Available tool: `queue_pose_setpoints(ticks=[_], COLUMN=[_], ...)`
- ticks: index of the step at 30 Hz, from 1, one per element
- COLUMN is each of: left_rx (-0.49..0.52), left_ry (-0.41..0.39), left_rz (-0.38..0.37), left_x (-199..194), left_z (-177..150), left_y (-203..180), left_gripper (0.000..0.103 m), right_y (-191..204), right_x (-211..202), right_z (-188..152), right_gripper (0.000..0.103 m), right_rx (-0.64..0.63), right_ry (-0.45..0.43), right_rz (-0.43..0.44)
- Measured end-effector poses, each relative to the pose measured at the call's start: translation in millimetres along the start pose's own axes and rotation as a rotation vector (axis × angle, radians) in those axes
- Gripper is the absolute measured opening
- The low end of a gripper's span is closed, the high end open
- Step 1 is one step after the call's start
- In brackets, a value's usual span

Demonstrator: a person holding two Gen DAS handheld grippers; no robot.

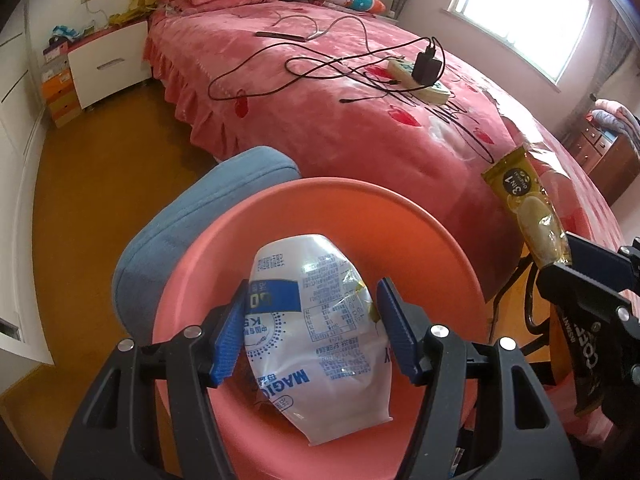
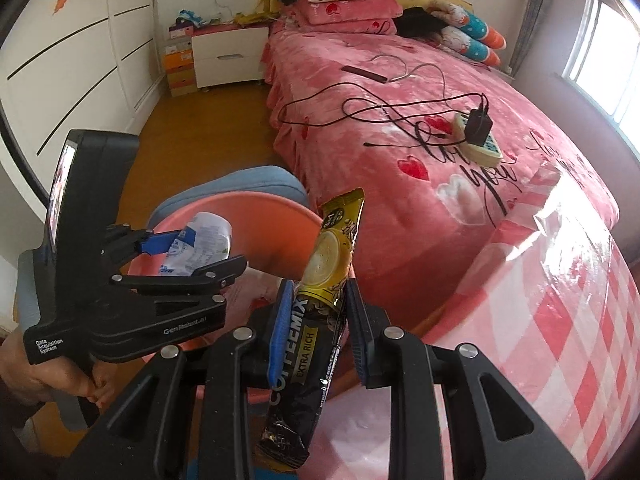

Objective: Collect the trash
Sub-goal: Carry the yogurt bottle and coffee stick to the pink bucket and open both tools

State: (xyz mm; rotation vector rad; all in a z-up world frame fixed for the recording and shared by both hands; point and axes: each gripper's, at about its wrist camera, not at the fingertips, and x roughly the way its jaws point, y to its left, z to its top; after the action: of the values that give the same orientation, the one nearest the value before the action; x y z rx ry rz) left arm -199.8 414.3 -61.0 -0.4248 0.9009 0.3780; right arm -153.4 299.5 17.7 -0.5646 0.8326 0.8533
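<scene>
Pink bed [image 1: 360,92] strewn with black cables [image 1: 296,66], a power strip [image 1: 420,80] bearing a black charger [image 1: 428,66]. Pillows [image 2: 348,4] piled at the head. White nightstand [image 2: 228,56] beside. Checked surface [image 2: 560,320] near.

Glossy crinkled foil sachet [image 2: 316,300], shiny plastic pouch [image 1: 316,332], seemingly smooth matt plastic basin [image 1: 420,216]

White snack bag [image 1: 320,320], blue print, crinkled, upright over pink basin [image 1: 420,224], clamped at both sides. Gold-black coffee sachet [image 2: 316,308], long, slightly creased, pinched mid-length, gold end tilted toward 1 o'clock, just beside basin rim.
</scene>
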Motion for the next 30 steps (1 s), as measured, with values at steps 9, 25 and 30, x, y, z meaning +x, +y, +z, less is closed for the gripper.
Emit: queue_pose_setpoints(ticks=[9,25,30], left_rx=[-0.024,-0.035,-0.033], left_ry=[0.014,0.018,-0.008], left_rz=[0.008,0.026,0.028], left_x=[4.4,4.4,-4.2], left_z=[-4.4,-3.3,3.5], left_y=[8.9,12.0,8.5], left_gripper=[0.064,0.075,0.075], right_y=[6.1,-0.3,-12.3], right_x=[12.4,3.1,-4.1], right_z=[-2.0,-2.8,-3.7], right_gripper=[0.028,0.067,0.067], right_rx=[-0.006,0.017,0.051], right_ry=[0.023,-0.026,-0.043], right_rz=[0.024,0.0,-0.023])
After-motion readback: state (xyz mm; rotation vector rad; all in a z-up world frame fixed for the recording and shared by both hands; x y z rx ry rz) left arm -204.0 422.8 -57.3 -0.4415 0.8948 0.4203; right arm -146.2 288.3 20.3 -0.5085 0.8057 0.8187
